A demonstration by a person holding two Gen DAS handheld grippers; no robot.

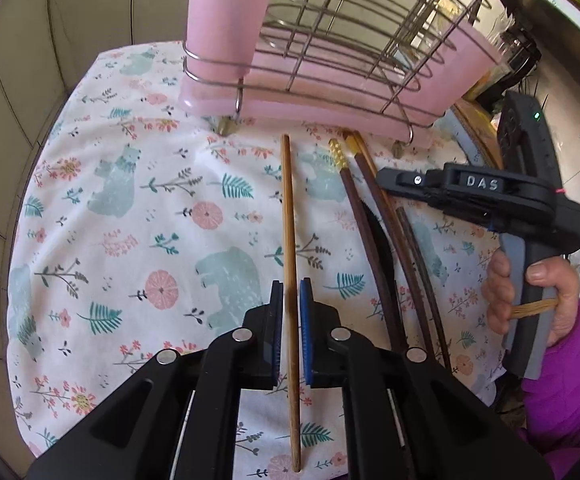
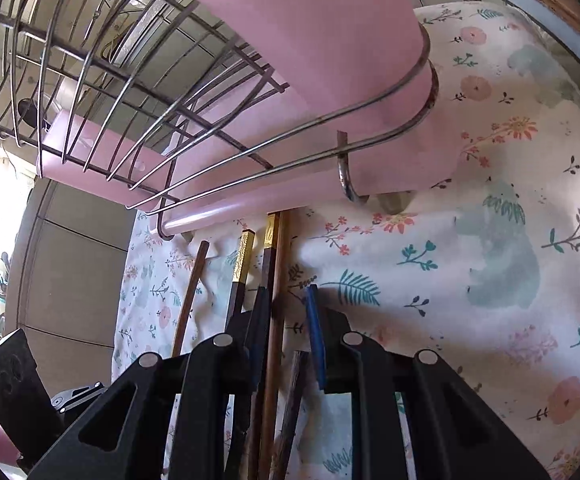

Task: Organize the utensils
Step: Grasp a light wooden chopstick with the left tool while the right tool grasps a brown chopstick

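Observation:
A light bamboo chopstick (image 1: pixel 290 280) lies on the floral cloth, running away from me. My left gripper (image 1: pixel 290 304) is open, its two pads either side of the chopstick with a small gap. To the right lie several dark chopsticks (image 1: pixel 374 224), two with gold ends. My right gripper (image 2: pixel 286 320) is open and straddles a brown chopstick (image 2: pixel 276 312) in that bunch; a gold-tipped one (image 2: pixel 244 264) lies just left of it. In the left wrist view the right gripper (image 1: pixel 394 180) is seen from the side over the dark chopsticks.
A wire dish rack (image 1: pixel 330 40) on a pink tray (image 1: pixel 274 100) stands at the far end of the cloth (image 1: pixel 130 220); it also shows in the right wrist view (image 2: pixel 130 100). A tiled wall (image 1: pixel 50 40) lies to the left. The table edge (image 1: pixel 474 136) is at right.

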